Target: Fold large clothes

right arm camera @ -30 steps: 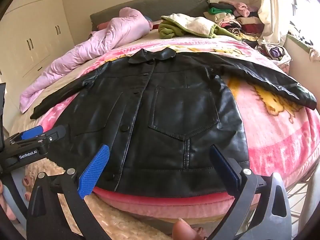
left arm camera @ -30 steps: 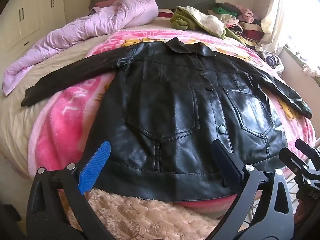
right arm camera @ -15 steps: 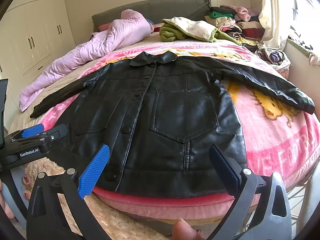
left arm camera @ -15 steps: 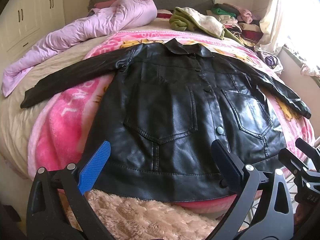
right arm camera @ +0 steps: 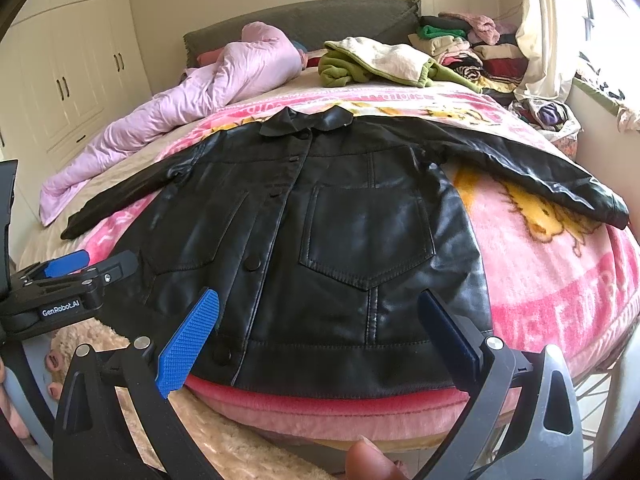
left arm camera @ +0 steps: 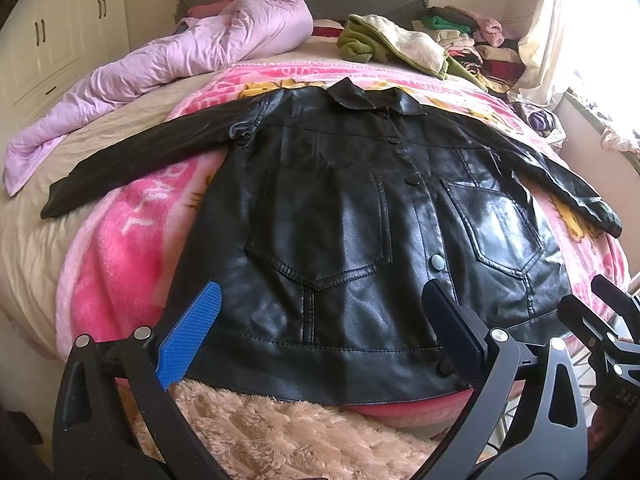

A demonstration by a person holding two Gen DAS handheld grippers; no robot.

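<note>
A black leather jacket [left arm camera: 340, 208] [right arm camera: 320, 224] lies flat and front-up on a pink blanket [left arm camera: 120, 232] [right arm camera: 560, 264] on the bed, collar far, hem near, both sleeves spread out sideways. My left gripper [left arm camera: 320, 320] stands open just short of the hem, above its left half, holding nothing. My right gripper [right arm camera: 316, 324] is open too, hovering over the hem's right half. Each gripper shows at the edge of the other's view: the right gripper [left arm camera: 600, 320] and the left gripper [right arm camera: 68, 276].
A lilac quilt [left arm camera: 180, 64] is bunched at the bed's far left. A green and cream garment [left arm camera: 392, 44] and a stack of folded clothes [right arm camera: 472, 52] sit by the headboard. A fluffy beige rug [left arm camera: 280, 432] lies below the bed's edge. White wardrobes [right arm camera: 80, 60] stand left.
Both grippers have drawn back and tilted slightly, so the jacket sits a little lower and farther in both views. The jaws stay open and the jacket has not moved.
</note>
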